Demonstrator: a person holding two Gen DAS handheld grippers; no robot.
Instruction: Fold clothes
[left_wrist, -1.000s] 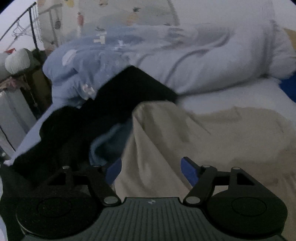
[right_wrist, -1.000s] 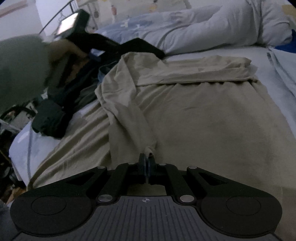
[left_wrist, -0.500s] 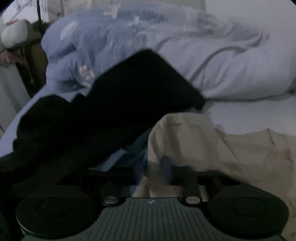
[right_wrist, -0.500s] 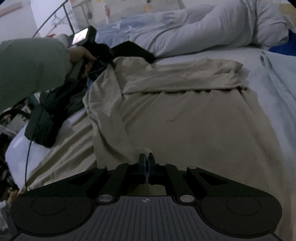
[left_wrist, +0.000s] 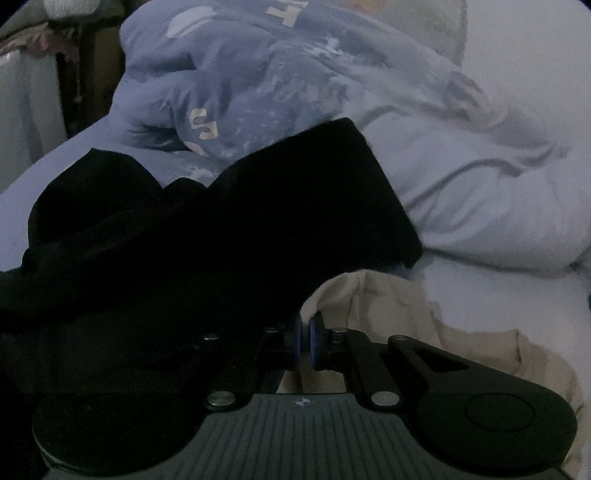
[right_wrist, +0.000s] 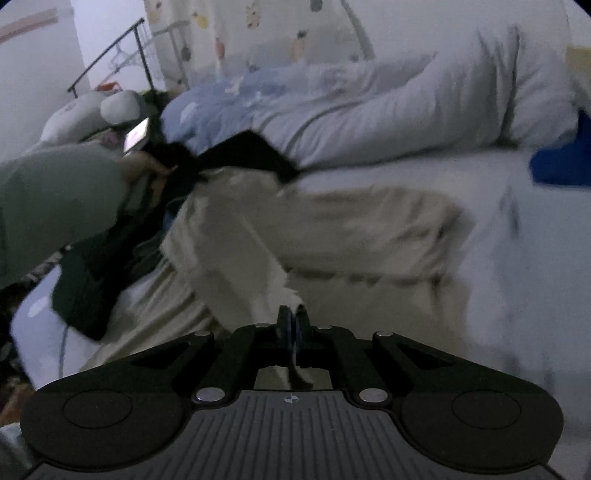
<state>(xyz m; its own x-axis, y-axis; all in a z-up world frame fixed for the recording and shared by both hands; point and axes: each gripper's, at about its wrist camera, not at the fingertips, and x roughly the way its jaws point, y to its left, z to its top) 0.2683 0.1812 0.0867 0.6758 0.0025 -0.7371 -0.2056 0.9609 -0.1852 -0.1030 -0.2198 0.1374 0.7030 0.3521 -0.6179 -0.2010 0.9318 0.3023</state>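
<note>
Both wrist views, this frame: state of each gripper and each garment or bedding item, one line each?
left gripper: shut on the beige garment's edge.
right gripper: shut on another edge of it.
beige garment: partly folded, spread on the bed.
black clothes: heaped, unfolded.
blue duvet: bunched up behind them.

beige garment (right_wrist: 369, 225) | black clothes (left_wrist: 221, 229) | blue printed duvet (left_wrist: 258, 74)

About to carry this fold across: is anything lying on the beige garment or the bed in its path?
Nothing visible lies on the beige garment. Both the left gripper and right gripper already pinch its cloth. The black clothing pile touches its far left corner, beside the path rather than across it.
</note>
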